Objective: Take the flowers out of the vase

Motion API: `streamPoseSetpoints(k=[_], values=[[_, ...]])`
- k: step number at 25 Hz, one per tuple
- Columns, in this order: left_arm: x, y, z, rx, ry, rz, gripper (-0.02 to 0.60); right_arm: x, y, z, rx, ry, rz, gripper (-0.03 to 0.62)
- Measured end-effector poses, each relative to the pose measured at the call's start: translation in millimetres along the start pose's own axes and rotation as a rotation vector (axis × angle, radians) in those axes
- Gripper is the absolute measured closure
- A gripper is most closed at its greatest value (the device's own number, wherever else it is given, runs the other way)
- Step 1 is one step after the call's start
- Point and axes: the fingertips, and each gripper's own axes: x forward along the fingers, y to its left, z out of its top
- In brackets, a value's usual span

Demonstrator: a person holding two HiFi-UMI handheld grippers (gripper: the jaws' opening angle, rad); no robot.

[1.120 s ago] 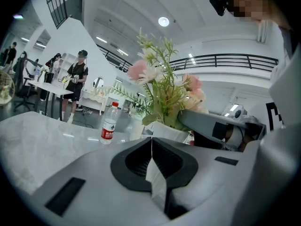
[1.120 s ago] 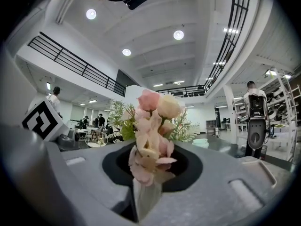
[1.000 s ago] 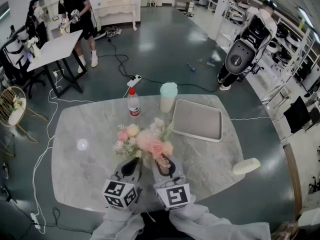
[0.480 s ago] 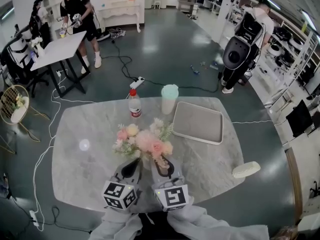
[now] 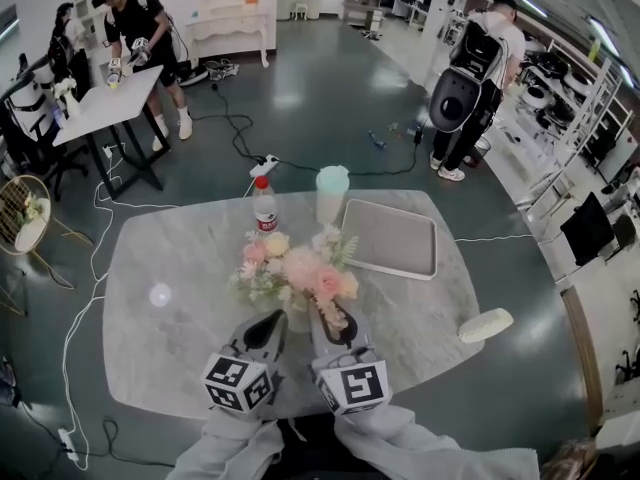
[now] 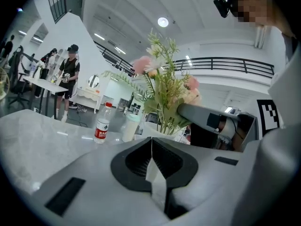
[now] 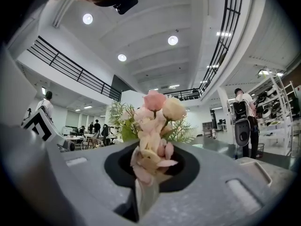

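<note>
A bunch of pink, cream and green flowers (image 5: 300, 268) stands in the middle of the marble table (image 5: 160, 348). The bunch hides the vase in the head view. My right gripper (image 5: 330, 313) is shut on a pale pink flower spray (image 7: 150, 157), whose petals sit between the jaws while other blooms (image 7: 162, 108) rise beyond it. My left gripper (image 5: 272, 320) is shut with nothing in it, just left of the bunch. In the left gripper view its jaws (image 6: 151, 140) meet below the stems (image 6: 162, 86) and a white vase rim (image 6: 178, 134). There the right gripper (image 6: 211, 119) reaches in from the right.
Behind the flowers stand a red-labelled water bottle (image 5: 264, 208), a pale green cup (image 5: 332, 193) and a grey tray (image 5: 390, 238). A white oblong object (image 5: 486, 325) lies at the table's right edge. People work at a table (image 5: 110, 98) far left; one stands at far right (image 5: 470, 78).
My right gripper has risen slightly with the flower spray still in its jaws. The left gripper has stayed where it was. The people in the background have shifted.
</note>
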Motion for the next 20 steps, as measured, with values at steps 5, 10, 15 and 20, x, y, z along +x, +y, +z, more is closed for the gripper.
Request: streamPoseSetpoints(k=[5, 10, 15, 20], values=[[-15, -6, 17, 0.016, -0.01, -0.029, 0.578, -7, 3, 24, -0.027, -0.038, -0.044, 0.536], [-27, -8, 37, 0.038, -0.029, -0.056, 0.578, -9, 10, 46, -0.009, -0.076, -0.053, 0.536], [-38, -5, 51, 0.05, -0.046, -0.072, 0.578, -11, 14, 63, 0.009, -0.1, -0.075, 0.536], [-44, -3, 64, 0.065, -0.061, -0.09, 0.578, -14, 13, 87, 0.021, -0.133, -0.103, 0.536]])
